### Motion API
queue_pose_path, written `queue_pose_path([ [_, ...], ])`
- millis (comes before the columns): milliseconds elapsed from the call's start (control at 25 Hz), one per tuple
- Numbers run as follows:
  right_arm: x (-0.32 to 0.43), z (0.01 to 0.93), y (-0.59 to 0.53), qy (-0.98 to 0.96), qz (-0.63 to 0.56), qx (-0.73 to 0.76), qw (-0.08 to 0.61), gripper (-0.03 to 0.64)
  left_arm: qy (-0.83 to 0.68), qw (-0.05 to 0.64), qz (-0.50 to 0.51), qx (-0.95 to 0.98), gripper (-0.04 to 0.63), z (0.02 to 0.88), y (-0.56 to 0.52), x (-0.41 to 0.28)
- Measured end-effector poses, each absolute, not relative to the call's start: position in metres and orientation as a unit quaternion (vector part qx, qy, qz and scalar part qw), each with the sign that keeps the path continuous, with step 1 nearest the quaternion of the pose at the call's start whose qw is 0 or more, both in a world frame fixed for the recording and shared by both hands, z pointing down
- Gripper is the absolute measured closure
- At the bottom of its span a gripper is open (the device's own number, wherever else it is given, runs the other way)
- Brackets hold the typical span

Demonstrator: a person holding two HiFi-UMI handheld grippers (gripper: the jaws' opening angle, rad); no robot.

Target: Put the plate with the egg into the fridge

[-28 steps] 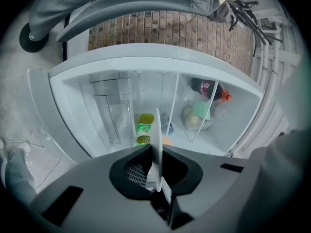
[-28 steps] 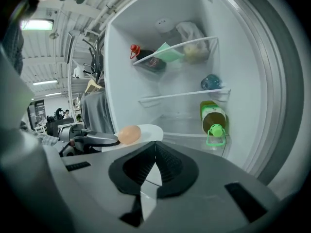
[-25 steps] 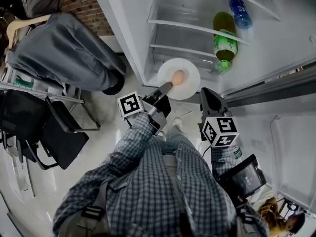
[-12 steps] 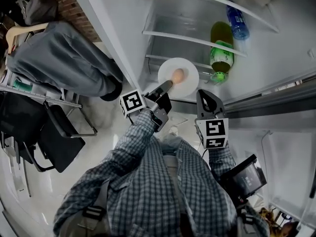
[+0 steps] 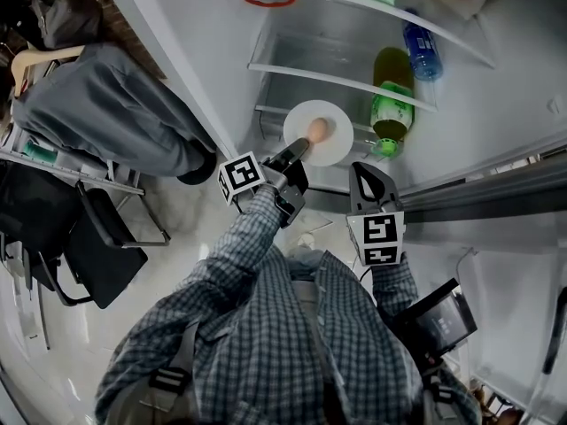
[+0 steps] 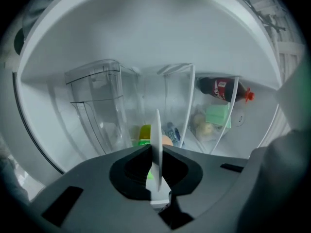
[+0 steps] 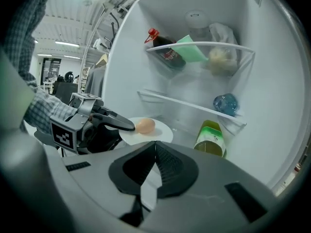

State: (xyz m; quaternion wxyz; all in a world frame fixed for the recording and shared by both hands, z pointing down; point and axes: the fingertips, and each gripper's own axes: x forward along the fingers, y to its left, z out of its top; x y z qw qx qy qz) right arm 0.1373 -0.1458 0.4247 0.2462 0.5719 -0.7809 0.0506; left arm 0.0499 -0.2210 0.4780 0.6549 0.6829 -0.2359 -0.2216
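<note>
Your left gripper (image 5: 296, 155) has its jaws clamped on the near rim of the plate (image 5: 337, 142). The plate juts level ahead of them, carrying the egg (image 5: 319, 129), just left of the green bottle (image 5: 388, 113). Your right gripper (image 5: 366, 177), jaws together and empty, hangs short of the bottle.

The fridge's upper clear shelf (image 7: 214, 44) carries a dark red-capped sauce bottle (image 7: 167, 52), a green packet (image 7: 190, 49) and a pale bag (image 7: 219, 57). The middle clear shelf (image 7: 180, 102) bears a blue plastic bottle (image 7: 225, 103). A green bottle (image 7: 210, 139) stands below it.
</note>
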Motion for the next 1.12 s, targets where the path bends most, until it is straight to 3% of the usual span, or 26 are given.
queue_pose_path([
  [1120, 0.144, 0.452, -0.170, -0.791, 0.032, 0.539, 0.289, 0.611, -0.301, 0.670, -0.207, 0.646, 0.565, 0.517, -0.285, 0.077],
])
